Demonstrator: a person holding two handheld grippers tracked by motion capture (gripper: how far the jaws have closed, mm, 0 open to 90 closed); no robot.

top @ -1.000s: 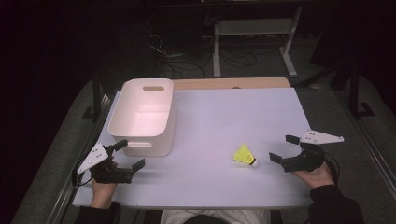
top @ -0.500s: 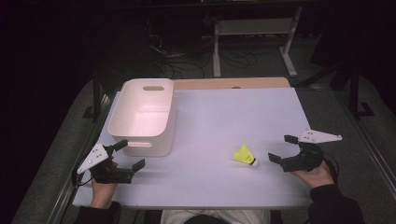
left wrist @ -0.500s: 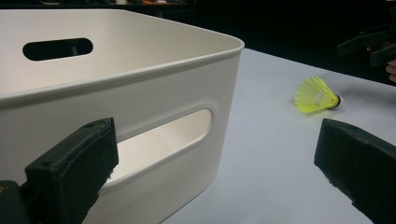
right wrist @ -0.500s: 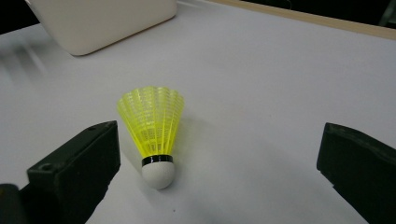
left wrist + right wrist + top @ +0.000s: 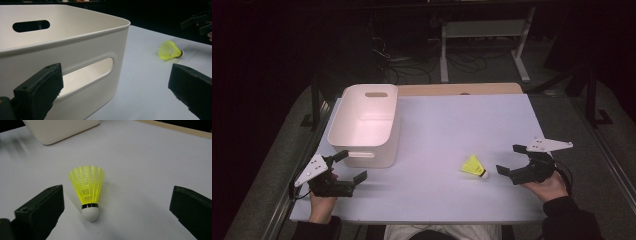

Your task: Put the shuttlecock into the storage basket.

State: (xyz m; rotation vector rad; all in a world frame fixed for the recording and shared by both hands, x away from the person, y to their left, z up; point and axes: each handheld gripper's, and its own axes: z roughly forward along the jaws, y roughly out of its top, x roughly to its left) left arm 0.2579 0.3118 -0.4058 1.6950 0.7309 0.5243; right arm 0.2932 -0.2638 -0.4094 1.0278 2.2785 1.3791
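A yellow shuttlecock with a white cork lies on its side on the white table top, right of middle. My right gripper is open just to its right, jaws wide. In the right gripper view the shuttlecock lies between and just ahead of the jaws, cork toward me. A white plastic bin with handle slots stands empty at the left. My left gripper is open at the bin's near side. In the left gripper view the bin is close, with the shuttlecock beyond it.
A strip of bare wood runs along the table's far edge. Behind the table stand a metal frame and loose cables on a dark floor. Open table surface lies between bin and shuttlecock.
My right gripper has edged slightly left toward the shuttlecock. The left gripper, bin and shuttlecock have not moved.
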